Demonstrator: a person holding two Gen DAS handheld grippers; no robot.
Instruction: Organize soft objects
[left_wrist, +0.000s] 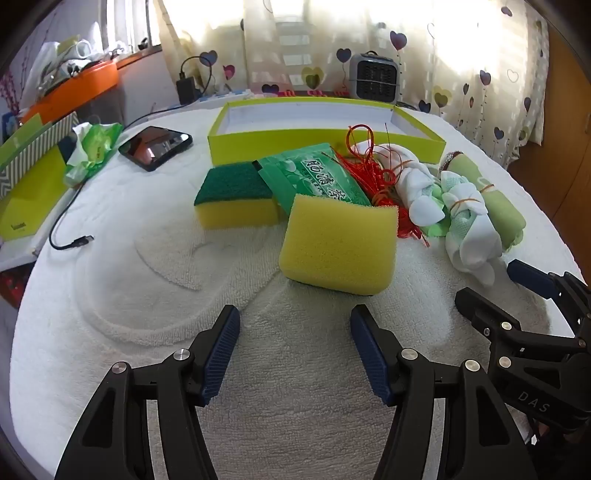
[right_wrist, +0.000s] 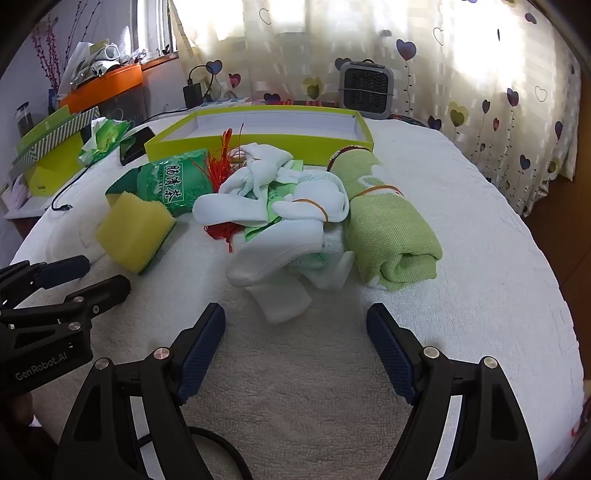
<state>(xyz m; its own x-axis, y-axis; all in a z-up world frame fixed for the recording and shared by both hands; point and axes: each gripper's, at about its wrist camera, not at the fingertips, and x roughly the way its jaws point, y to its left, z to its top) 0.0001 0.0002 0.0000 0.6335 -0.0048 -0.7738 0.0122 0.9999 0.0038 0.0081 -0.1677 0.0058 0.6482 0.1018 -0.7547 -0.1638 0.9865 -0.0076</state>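
Note:
A heap of soft things lies on the white towel in front of a shallow lime-green box (left_wrist: 325, 142) (right_wrist: 258, 142). It holds a plain yellow sponge (left_wrist: 338, 245) (right_wrist: 135, 230), a green-topped yellow sponge (left_wrist: 236, 201), a green tea packet (left_wrist: 317, 177) (right_wrist: 173, 181), red string (left_wrist: 373, 173) (right_wrist: 218, 166), white socks bound with rubber bands (left_wrist: 469, 229) (right_wrist: 280, 221) and a rolled green cloth (left_wrist: 498, 199) (right_wrist: 388, 229). My left gripper (left_wrist: 291, 325) stands open just short of the plain sponge, nothing between its fingers. My right gripper (right_wrist: 295, 321) stands open just short of the socks, holding nothing.
A black phone (left_wrist: 155, 146) and a loose cable (left_wrist: 70, 236) lie at the left, beside a crumpled green tissue pack (left_wrist: 92, 147). Green boxes (left_wrist: 33, 184) and an orange tray (left_wrist: 74, 90) stand at the far left. A grey heater (left_wrist: 375, 75) sits behind the box.

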